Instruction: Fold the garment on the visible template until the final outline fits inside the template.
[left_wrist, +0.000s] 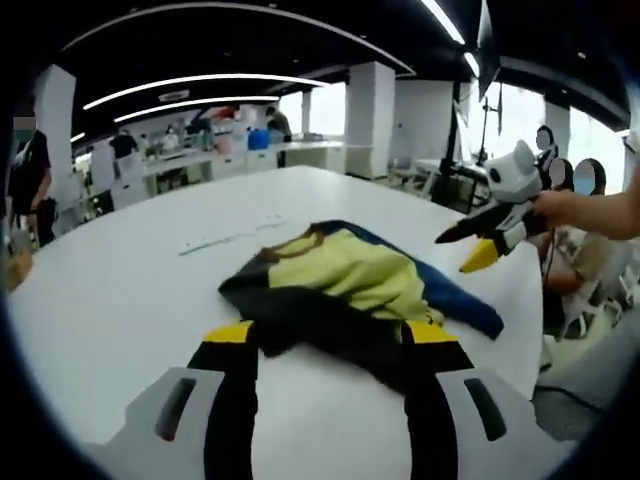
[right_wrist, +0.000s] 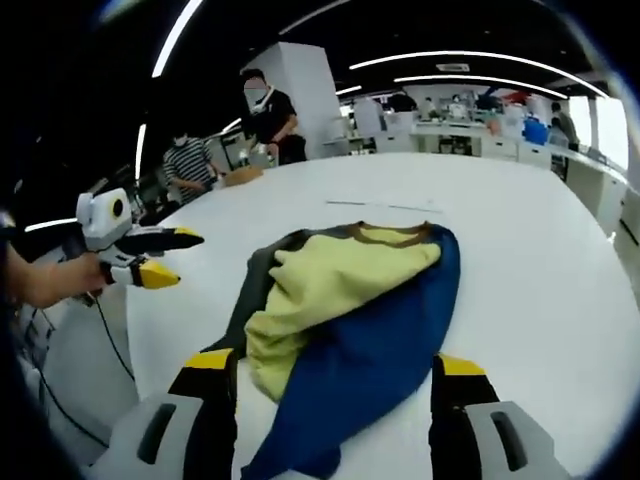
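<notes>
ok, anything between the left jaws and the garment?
Nothing visible. The garment lies crumpled on the white table directly ahead of the open left gripper, with no other object between them.

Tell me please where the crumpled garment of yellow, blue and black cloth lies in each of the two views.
Left gripper view: the crumpled garment of yellow, blue and black cloth lies at centre, just beyond the left gripper, on the white table.
Right gripper view: the garment lies at lower centre, reaching down between the jaws of the right gripper.
Shared landmark: the garment's brown collar.
</notes>
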